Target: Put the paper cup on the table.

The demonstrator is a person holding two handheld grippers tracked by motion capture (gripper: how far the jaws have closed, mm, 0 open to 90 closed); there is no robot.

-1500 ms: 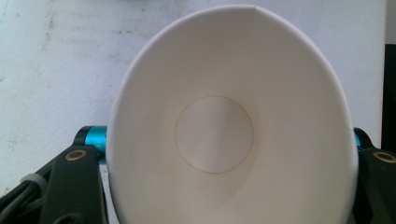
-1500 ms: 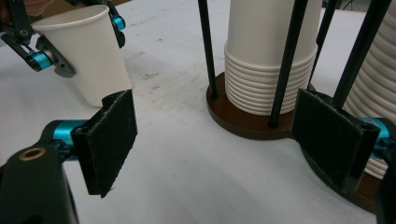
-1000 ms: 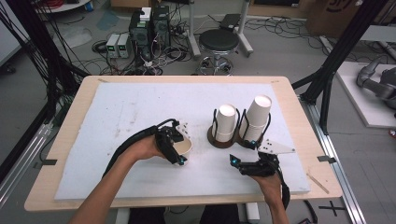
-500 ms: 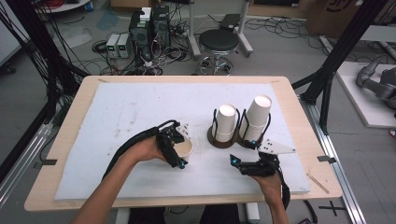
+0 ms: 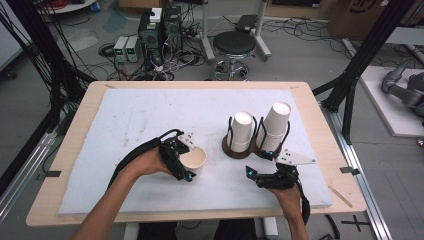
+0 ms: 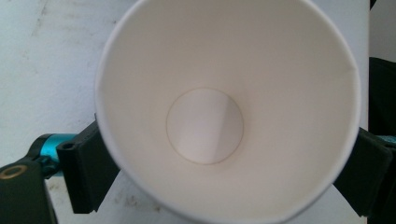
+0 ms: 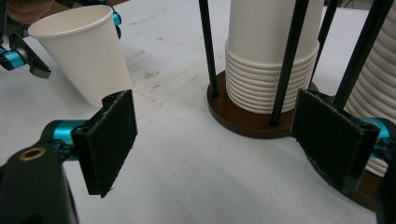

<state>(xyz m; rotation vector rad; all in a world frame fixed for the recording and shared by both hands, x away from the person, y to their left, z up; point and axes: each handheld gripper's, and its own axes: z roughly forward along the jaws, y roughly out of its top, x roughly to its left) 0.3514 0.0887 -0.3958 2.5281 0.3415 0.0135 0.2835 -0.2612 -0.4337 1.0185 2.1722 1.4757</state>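
Paper cup (image 5: 193, 161) stands tilted on the white mat near the bench's front edge, left of the two cup racks, with the left tongs (image 5: 182, 162) spread either side of its wall, jaws having just opened, apparently released. Right tongs (image 5: 264, 176) wait spread and empty by the nearer rack (image 5: 240, 134). Judging so, one cup is out; handling it remains.

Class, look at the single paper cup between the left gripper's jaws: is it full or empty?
Empty: the left gripper view looks straight into the paper cup and shows its bare white bottom.
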